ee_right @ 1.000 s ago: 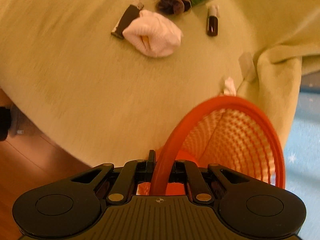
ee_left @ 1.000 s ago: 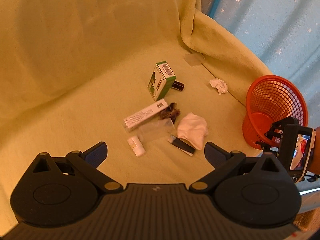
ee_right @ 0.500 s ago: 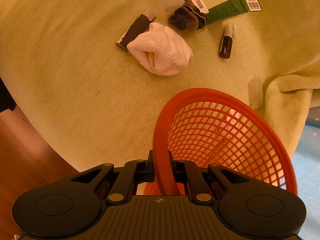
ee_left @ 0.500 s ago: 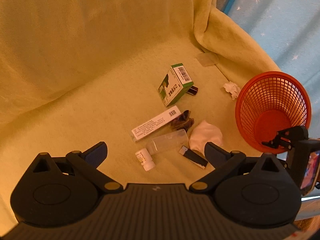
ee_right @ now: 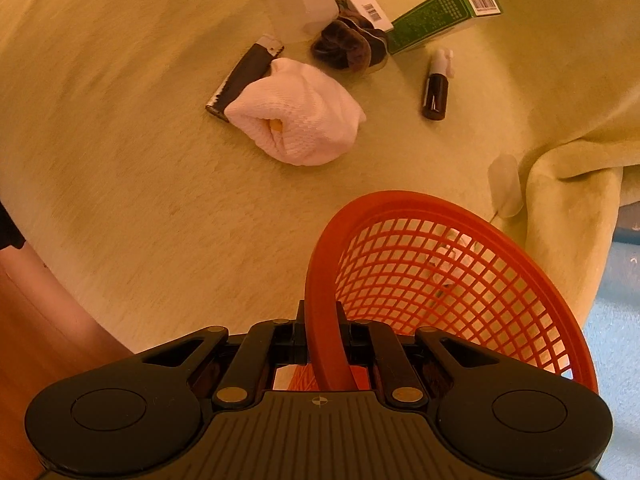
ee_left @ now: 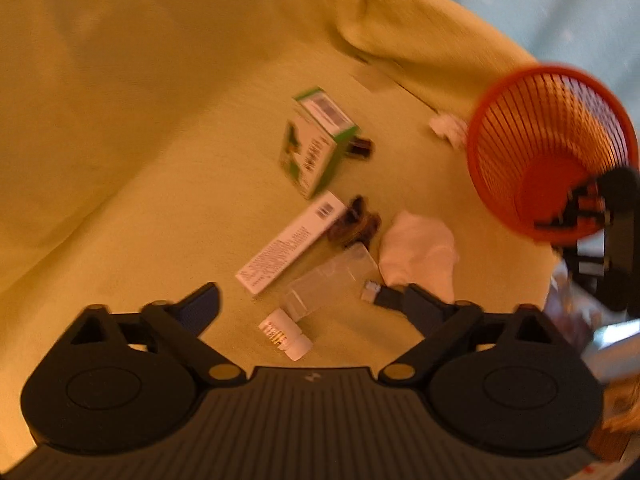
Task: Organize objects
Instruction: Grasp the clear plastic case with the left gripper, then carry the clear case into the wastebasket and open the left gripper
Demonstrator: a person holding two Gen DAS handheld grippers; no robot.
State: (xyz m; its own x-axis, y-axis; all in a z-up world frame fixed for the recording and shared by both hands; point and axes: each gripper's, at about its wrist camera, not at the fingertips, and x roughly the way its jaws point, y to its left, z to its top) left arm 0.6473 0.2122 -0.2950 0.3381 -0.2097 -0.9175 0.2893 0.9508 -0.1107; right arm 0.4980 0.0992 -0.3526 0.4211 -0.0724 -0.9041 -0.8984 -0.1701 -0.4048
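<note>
My right gripper is shut on the rim of an orange mesh basket, held tilted above the yellow blanket; the basket shows at the right of the left wrist view. Ahead lie a rolled white cloth, a dark lighter, a brown scrunchie, a small brown bottle and a green box. My left gripper is open over a white pill bottle, a clear case and a long white box, holding nothing.
A crumpled tissue lies beside the basket. A clear plastic piece sits by the blanket fold. The blanket-covered seat drops off at the left to a wooden floor. The left wrist view is blurred.
The basket has travelled further over the blanket toward the cluster and sits higher in the left wrist view. The left gripper has come closer to the items and stays open.
</note>
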